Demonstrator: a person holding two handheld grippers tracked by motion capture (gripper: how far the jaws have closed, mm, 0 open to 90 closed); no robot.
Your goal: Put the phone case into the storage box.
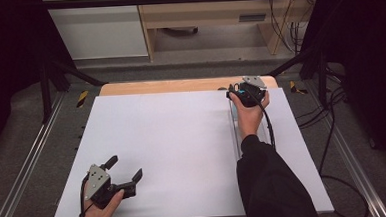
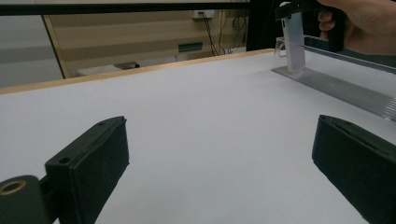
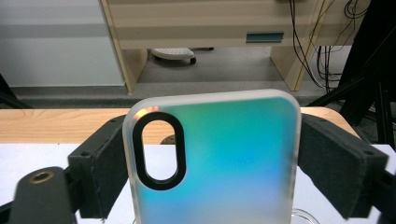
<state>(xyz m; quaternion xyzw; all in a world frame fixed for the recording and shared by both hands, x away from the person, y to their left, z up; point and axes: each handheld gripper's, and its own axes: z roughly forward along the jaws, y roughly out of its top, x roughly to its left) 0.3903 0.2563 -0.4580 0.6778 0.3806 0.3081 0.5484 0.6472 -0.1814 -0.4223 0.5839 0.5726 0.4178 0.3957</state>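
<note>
The left gripper (image 1: 125,168) rests near left, jaws wide apart. The right gripper (image 1: 236,92) is far right, arm outstretched, jaws closed on something.

The tabletop (image 1: 172,139) is a white sheet over a wooden board, whose bare wooden edge (image 1: 180,85) shows along the far side. Beyond that edge stands a light wooden desk (image 1: 201,13), with a small grey-green label plate (image 3: 265,37) on its front rail. Under the desk rests what looks like a pale round chair base (image 3: 173,54), though it is partly hidden. To the desk's left stands a white cabinet (image 1: 96,28). To the desk's right black cables (image 1: 284,23) hang down. Metal rails (image 1: 24,167) run along the floor either side of the tabletop.
</note>
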